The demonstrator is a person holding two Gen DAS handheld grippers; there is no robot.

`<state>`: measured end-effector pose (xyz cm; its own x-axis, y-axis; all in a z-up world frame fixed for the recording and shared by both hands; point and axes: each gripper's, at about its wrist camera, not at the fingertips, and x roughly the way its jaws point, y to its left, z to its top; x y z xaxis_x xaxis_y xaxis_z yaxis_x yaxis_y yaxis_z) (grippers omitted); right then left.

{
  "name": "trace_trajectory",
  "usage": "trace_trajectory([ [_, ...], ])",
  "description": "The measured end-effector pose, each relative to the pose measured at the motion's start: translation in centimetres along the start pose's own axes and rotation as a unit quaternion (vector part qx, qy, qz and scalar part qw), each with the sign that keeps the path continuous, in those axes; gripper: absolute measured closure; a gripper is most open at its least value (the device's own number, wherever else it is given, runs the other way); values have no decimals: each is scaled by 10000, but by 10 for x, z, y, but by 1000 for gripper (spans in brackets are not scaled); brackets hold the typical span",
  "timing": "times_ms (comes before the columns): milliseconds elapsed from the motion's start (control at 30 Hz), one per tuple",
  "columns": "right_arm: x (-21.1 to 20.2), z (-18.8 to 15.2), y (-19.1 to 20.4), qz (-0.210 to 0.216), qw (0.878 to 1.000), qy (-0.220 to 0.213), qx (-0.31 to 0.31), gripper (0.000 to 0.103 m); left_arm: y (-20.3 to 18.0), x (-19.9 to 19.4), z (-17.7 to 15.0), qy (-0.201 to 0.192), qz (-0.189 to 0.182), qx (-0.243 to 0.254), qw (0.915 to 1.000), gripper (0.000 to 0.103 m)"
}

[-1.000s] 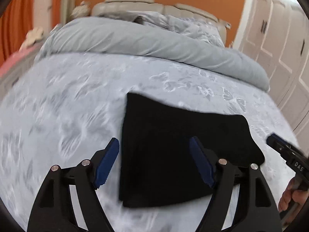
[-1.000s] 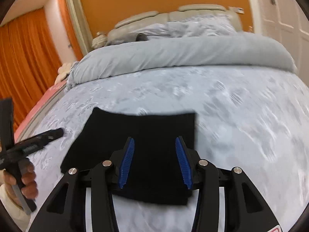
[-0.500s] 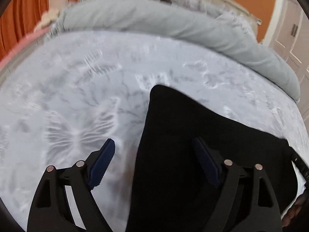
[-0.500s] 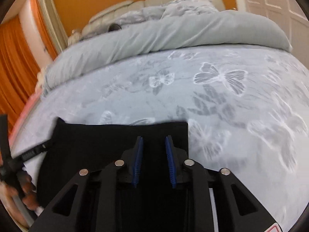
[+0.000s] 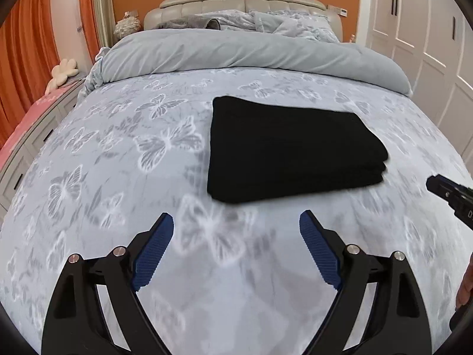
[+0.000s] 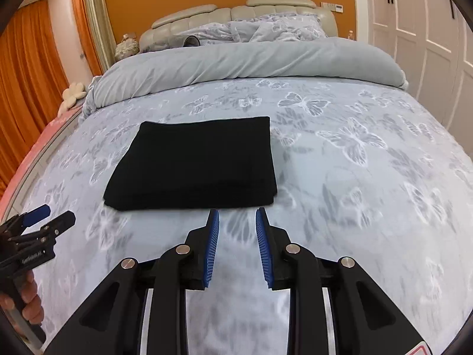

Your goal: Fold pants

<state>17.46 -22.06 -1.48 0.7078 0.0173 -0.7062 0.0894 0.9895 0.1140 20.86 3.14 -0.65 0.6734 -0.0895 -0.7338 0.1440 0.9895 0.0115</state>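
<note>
The black pants lie folded into a flat stacked rectangle on the butterfly-print bed cover; they also show in the right wrist view. My left gripper is open wide and empty, held above the cover just short of the pants' near edge. My right gripper is open with a narrower gap and empty, just short of the pants' near right corner. The right gripper's tip shows at the right edge of the left view. The left gripper shows at the left of the right view.
A rolled grey duvet lies across the bed behind the pants, with pillows and a padded headboard beyond. White wardrobe doors stand on the right. Orange curtains and a pink-topped drawer unit are on the left.
Both grippers have drawn back from over the pants toward the near side of the bed. The right gripper's fingers have opened a little wider than half a second ago.
</note>
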Motion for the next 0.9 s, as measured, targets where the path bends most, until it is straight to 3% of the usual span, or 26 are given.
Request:
trace_trajectory([
  [300,-34,-62,1,36,9998,133,174,77,-12,-46,-52,32,-79,0,10000,18],
  [567,-46,-89,10,-118,9996,157,-202,73,-9,-48,-95,250,-90,-184,9995,18],
  [767,-43,-97,12,-214,9992,152,-318,73,-14,-54,-104,76,-6,41,10000,18],
  [900,-46,-100,14,-249,9990,97,-358,73,-11,-51,-103,114,-60,-102,9999,18],
])
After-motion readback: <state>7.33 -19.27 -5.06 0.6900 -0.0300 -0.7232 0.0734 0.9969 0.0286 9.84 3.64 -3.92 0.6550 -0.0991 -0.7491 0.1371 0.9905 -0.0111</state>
